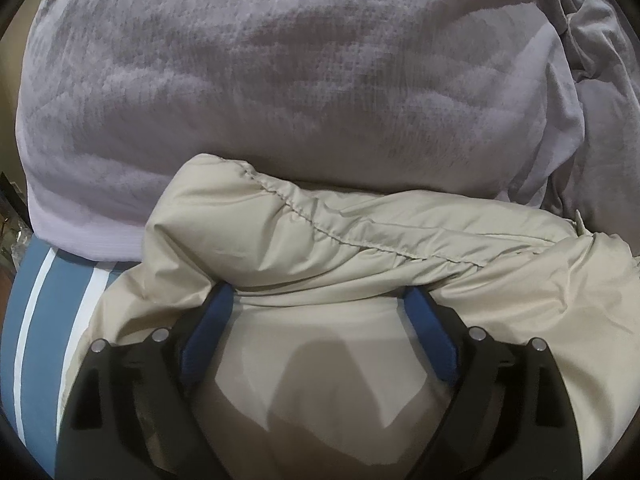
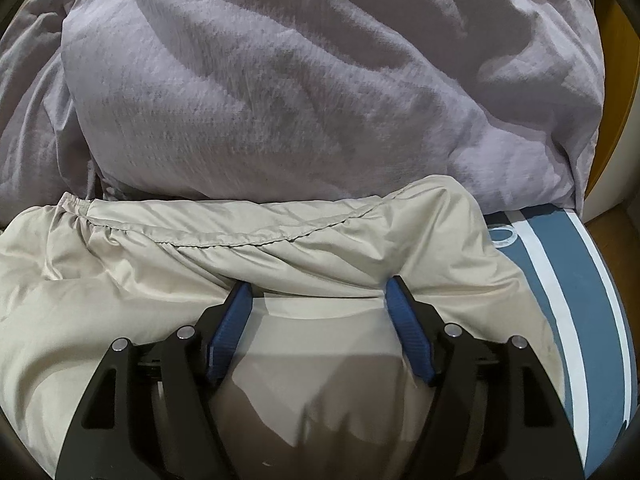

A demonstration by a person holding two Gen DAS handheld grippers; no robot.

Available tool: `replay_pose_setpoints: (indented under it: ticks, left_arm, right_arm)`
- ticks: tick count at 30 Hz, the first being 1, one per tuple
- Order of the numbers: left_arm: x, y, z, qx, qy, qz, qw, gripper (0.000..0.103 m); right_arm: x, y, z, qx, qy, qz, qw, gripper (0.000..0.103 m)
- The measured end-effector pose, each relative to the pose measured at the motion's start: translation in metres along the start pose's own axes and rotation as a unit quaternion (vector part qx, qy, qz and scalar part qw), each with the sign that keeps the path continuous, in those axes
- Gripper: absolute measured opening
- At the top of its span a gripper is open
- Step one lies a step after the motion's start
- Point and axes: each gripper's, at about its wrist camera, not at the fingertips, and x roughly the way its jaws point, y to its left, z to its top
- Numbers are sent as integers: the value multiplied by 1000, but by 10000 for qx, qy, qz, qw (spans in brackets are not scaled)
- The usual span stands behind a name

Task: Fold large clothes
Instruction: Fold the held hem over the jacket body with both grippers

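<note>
- We see a grey blanket heaped beyond our fingers, filling the far side of both views.
- Our beige jacket lies on a blue striped sheet, just in front of the blanket and under both grippers; its stitched hem rolls up ahead of the fingertips.
- The sheet shows outside our left fingers in the left view and outside our right fingers in the right view.
- Our left gripper is spread wide, blue pads resting on the jacket, tips tucked under the hem roll, nothing pinched.
- Our right gripper is likewise spread, pads apart, tips at the fold.
</note>
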Motion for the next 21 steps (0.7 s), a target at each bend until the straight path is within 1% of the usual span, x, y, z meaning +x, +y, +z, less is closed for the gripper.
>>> replay_pose_setpoints:
  ticks: [2,7,13,16,21]
  left_arm:
    - [-2,-1,3,-1,-4,-2,10000,87]
    - [7,1,-2,-15,-26,-1,10000,88]
    - [-3,-1,-5,40,45,87,9999,89]
    - [-10,1,-5,41,173,111,9998,88]
    - [-32,10,-15,25,186,165,9997,88]
  right_arm:
    - [-1,1,0,-3,1,-5,10000,71]
    - [0,1,0,-7,-10,-15,10000,72]
    - [2,1,1,-16,63,-55,10000,72]
    - [-11,1,5,73,169,-76,9998,73]
    - [-45,-10,1,321,160,-44,9993,73]
